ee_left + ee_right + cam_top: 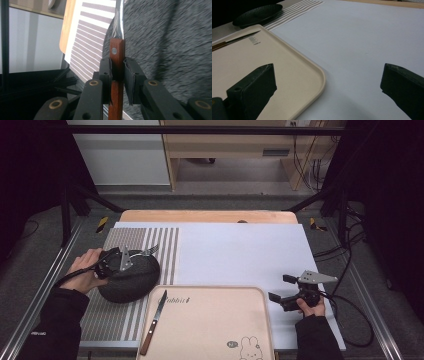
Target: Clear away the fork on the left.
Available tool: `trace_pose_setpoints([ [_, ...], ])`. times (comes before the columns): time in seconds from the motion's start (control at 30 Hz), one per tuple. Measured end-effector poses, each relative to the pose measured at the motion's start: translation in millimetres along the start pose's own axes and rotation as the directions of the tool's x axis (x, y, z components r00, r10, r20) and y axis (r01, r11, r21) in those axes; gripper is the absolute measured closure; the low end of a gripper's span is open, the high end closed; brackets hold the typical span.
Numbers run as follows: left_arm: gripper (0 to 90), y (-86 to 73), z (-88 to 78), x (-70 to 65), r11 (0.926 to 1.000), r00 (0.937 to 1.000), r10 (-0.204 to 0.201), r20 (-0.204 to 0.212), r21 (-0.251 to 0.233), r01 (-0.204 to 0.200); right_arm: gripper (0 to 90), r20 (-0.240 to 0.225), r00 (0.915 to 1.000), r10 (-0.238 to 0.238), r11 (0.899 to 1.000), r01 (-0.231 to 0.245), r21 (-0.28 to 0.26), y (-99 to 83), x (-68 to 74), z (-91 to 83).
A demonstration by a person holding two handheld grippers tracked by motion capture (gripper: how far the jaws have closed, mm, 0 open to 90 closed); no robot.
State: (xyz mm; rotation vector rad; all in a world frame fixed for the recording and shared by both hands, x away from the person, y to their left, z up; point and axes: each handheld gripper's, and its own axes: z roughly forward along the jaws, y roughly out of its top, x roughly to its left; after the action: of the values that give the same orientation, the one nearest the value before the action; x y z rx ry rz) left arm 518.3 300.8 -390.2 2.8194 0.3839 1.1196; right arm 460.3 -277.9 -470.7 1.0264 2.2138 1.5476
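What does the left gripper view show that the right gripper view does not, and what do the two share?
Left gripper view: a wooden-handled fork clamped in the left hand-held gripper. Right gripper view: the beige tray with a knife lying on it, and the right hand-held gripper open and empty. Shared: the dark plate and the striped mat under it.

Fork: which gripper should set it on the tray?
Left. The left gripper already clamps the fork by its wooden handle above the dark plate; the right gripper is open beside the tray.
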Motion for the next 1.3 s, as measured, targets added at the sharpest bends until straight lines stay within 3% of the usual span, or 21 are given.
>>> trace_pose_setpoints([
  [0.5,76.6,11.4,-23.9,-24.5,0.9979,0.9977,-0.058,0.037,-0.026,0.059,0.4,-0.003,1.0,-0.006,1.0,0.006,-0.002,0.3,0.5,-0.1],
  [0.87,76.6,18.9,-37.3,-40.8,0.9938,0.9927,-0.111,0.048,-0.009,0.111,0.4,-0.005,1.0,-0.006,1.0,0.006,-0.002,0.5,0.9,0.0],
  [1.3,76.6,26.0,-49.2,-55.7,0.9782,0.9749,-0.208,0.08,0.011,0.207,0.4,-0.003,1.0,-0.009,1.0,0.009,-0.001,0.9,1.4,-0.1],
])
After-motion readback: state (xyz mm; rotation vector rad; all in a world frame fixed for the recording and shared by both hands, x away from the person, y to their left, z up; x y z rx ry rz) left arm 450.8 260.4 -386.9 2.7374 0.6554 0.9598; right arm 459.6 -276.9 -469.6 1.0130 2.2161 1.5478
